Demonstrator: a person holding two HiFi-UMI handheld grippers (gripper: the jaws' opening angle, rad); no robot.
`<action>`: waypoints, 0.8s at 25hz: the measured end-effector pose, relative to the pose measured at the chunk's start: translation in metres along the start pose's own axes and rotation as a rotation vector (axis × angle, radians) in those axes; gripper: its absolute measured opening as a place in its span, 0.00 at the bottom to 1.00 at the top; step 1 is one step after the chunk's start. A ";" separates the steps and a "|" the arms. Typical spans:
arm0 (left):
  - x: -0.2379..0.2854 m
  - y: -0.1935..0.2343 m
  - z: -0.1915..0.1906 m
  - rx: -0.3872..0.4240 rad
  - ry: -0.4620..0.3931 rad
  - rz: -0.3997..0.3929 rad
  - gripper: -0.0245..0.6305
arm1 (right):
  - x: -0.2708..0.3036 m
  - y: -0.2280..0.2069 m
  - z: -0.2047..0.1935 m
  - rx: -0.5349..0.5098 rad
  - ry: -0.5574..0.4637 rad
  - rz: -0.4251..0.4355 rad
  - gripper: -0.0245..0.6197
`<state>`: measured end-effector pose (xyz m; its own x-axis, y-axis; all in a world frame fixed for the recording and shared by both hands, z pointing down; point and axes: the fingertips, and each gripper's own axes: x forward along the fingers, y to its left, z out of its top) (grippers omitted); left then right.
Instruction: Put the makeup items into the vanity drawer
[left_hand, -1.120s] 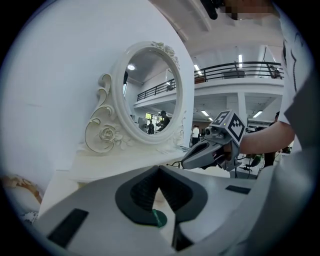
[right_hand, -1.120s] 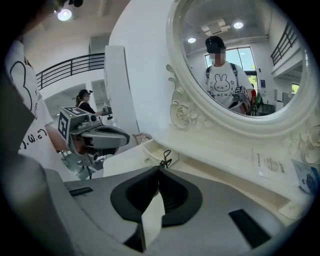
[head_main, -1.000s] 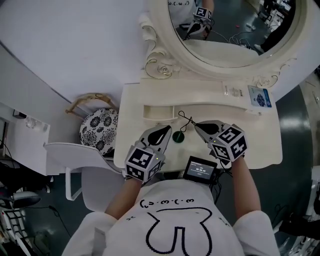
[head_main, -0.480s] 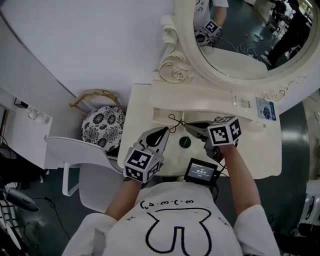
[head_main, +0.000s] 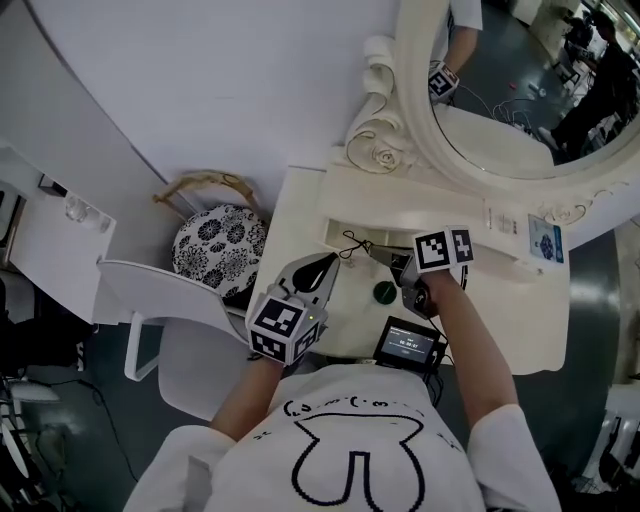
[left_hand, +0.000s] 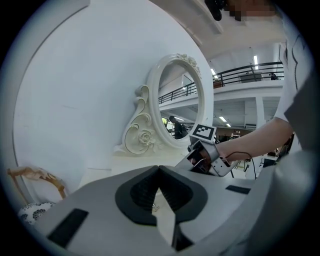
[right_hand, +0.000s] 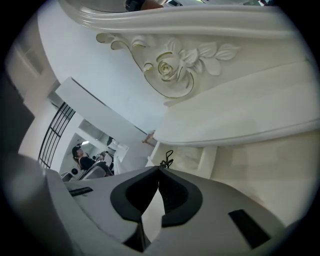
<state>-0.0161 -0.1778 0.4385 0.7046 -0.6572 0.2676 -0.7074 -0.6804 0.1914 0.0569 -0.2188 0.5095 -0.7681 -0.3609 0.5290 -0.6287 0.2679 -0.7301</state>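
Observation:
My right gripper (head_main: 374, 251) (right_hand: 159, 169) is shut on a thin black wire item (head_main: 351, 242) (right_hand: 166, 158) that sticks out past its tips. It hangs over the left end of the vanity's long open drawer (head_main: 335, 228) (right_hand: 190, 157), which a divider splits into compartments. A small dark green round item (head_main: 384, 292) lies on the cream vanity top (head_main: 300, 215) between both grippers. My left gripper (head_main: 335, 258) (left_hand: 159, 168) rests at the vanity's front left, shut and empty. The left gripper view shows the right gripper (left_hand: 202, 151) ahead.
An oval mirror (head_main: 500, 90) in a carved frame stands behind the drawer. A black timer (head_main: 408, 343) sits at the vanity's front edge, and a printed card (head_main: 546, 241) lies at the right. A white chair (head_main: 150, 300) and a floral stool (head_main: 220, 245) stand to the left.
My right gripper has carried the black wire item leftward along the drawer. The left gripper and the green item have stayed put. The head view has swung left.

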 end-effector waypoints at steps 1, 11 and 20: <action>-0.001 0.002 0.001 0.000 -0.002 0.003 0.03 | 0.003 -0.001 0.002 0.013 -0.001 -0.012 0.03; -0.001 0.013 0.003 -0.007 -0.009 0.012 0.03 | 0.036 -0.001 0.015 -0.051 -0.007 -0.110 0.03; -0.007 0.016 -0.001 -0.020 -0.012 0.017 0.03 | 0.048 -0.010 0.014 -0.217 -0.035 -0.277 0.03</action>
<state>-0.0326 -0.1842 0.4403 0.6926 -0.6728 0.2602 -0.7205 -0.6621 0.2061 0.0286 -0.2514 0.5360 -0.5625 -0.4757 0.6763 -0.8267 0.3381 -0.4497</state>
